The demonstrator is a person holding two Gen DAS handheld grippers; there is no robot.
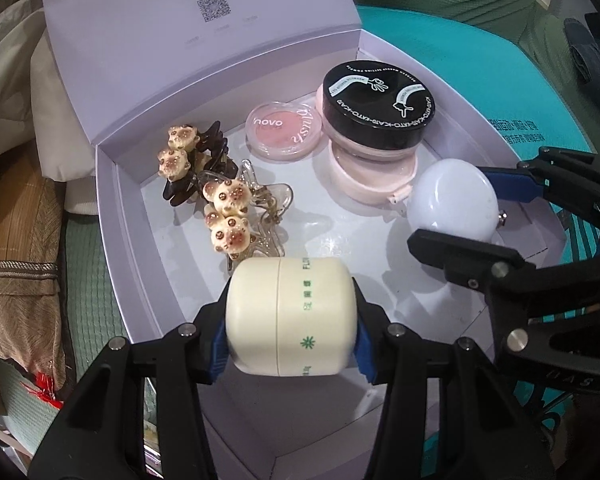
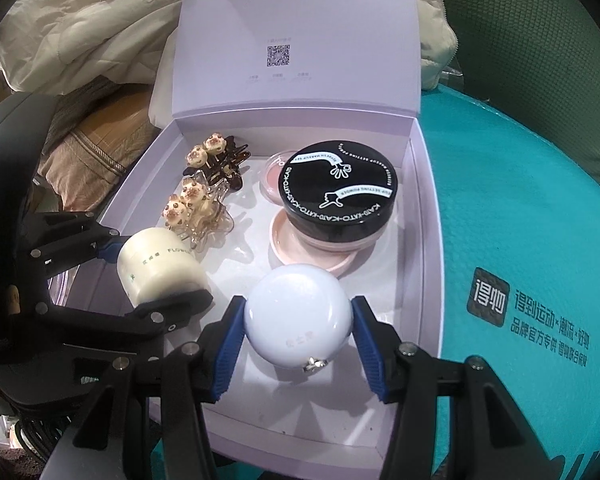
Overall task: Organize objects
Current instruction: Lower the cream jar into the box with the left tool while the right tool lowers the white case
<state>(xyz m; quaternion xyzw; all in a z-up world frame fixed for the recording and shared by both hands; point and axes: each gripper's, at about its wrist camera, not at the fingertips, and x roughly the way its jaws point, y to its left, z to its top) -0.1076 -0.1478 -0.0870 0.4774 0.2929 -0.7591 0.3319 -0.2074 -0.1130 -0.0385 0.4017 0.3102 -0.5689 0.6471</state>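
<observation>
The box [image 2: 416, 240] is pale lilac with a black QR code inside its lid. A cream jar [image 1: 290, 318] carries green lettering. The round compact [image 2: 298, 320] is glossy white-lilac. The powder jar [image 2: 338, 188] has a black lid with white print over a pink base. The blush pot [image 1: 284, 130] is pink. Both tongs have black arms and blue pads [image 2: 370, 350].

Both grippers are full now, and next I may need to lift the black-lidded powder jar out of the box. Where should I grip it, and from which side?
Grip the black-lidded powder jar across the straight side wall of its lid, coming from above. It rests tilted on the pink compact, with the blush pot close behind, so the low pink base is crowded; the lid rim looks freest.
</observation>
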